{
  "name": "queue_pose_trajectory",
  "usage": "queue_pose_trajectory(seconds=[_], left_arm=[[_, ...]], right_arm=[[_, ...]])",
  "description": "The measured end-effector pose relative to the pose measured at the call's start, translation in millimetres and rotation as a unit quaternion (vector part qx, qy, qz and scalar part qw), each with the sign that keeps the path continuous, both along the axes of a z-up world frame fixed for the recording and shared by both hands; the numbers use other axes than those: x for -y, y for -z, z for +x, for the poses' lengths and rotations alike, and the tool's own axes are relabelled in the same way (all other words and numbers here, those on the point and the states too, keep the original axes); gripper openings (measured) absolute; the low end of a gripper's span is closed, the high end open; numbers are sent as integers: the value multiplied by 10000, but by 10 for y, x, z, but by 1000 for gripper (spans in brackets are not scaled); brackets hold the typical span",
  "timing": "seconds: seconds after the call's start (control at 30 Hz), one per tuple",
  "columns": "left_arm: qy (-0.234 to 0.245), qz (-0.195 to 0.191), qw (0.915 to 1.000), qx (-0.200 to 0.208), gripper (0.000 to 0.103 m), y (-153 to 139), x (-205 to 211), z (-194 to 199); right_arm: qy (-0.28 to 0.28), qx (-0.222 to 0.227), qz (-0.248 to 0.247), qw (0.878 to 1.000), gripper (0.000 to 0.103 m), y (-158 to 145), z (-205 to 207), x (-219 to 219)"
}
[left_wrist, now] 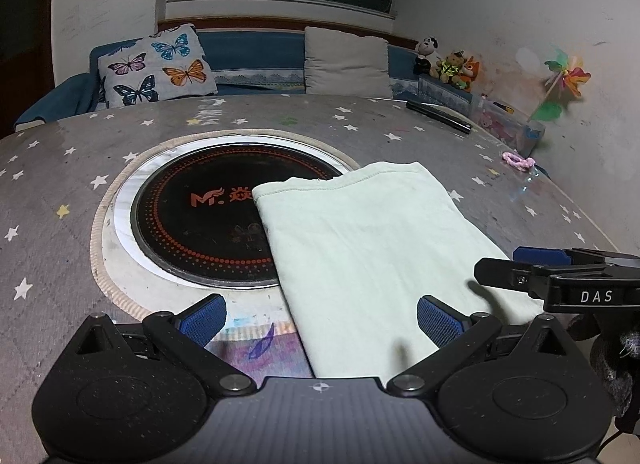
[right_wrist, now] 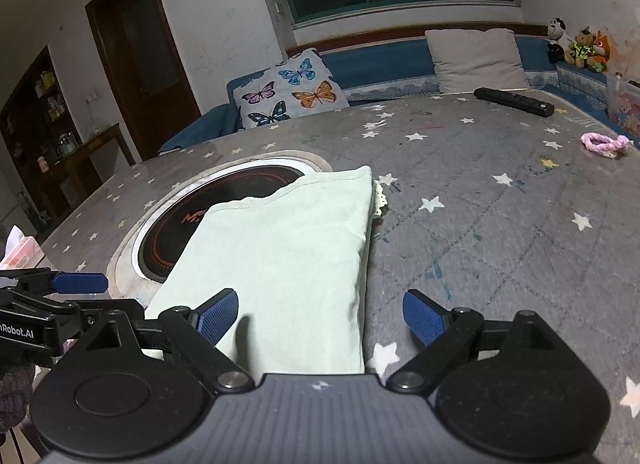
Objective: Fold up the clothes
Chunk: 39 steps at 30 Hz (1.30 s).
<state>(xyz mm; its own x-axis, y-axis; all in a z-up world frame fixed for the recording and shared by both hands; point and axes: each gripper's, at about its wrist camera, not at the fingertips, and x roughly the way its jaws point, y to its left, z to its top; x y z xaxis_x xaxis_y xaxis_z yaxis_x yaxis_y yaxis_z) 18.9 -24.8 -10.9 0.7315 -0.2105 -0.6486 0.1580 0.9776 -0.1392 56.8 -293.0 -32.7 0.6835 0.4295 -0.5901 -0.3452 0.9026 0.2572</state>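
Blue-padded fingers of the left gripper [left_wrist: 320, 322] stood spread wide with nothing between them, held low over the near edge of the table [left_wrist: 60, 200]; its right finger hung above the near part of the folded garment [left_wrist: 360, 240], its left over bare tablecloth. Whether either pad touched the surface could not be told. The pale green garment lay flat as a folded rectangle, its far left corner overlapping the round black cooktop [left_wrist: 200, 224] set into the table. The right gripper [right_wrist: 320, 322] was likewise spread wide and holding nothing, level beside the left one, straddling the garment's right edge: left finger over cloth, right finger over the starred tablecloth. A strip of lace trim [right_wrist: 382, 200] showed just beside the garment's right edge. Farther right, well apart from the garment, a black remote [right_wrist: 514, 101] lay near the far edge and a pink knitted loop [right_wrist: 604, 144] near the right edge.
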Motion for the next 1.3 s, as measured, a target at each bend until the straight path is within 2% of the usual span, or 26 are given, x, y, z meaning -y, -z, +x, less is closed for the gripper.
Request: queue_pose_trajectory(seconds=[0.17,0.4,0.83,0.97,1.1,1.17,1.2,1.3], left_arm=[[-72,-26,10000,-3,103,6,-15,97],[-132,-69,9999,-37,100,26,-36,250],[-20,-194,9993,-320,68,99,-22,532],[-40,-285,9986,-434,59,130,-40,591],[-72,-350,9981,-503,57,143,-54,634],[-77,-382,9978,-530,52,147,-52,652],[-83,-396,9977,-547,52,150,-51,659],[-126,-415,9973,-590,40,166,-45,674]], right_arm=[[-42,-88,25,9999,89,26,121,-38],[-99,-218,63,9997,81,65,293,-92],[-200,-462,285,9983,52,109,495,-116],[-155,-578,450,9972,46,113,527,-75],[-114,-643,543,9964,44,119,570,-50],[-104,-645,569,9962,43,129,571,-50],[-102,-648,586,9961,41,134,571,-49],[-86,-689,721,9950,31,154,579,-26]])
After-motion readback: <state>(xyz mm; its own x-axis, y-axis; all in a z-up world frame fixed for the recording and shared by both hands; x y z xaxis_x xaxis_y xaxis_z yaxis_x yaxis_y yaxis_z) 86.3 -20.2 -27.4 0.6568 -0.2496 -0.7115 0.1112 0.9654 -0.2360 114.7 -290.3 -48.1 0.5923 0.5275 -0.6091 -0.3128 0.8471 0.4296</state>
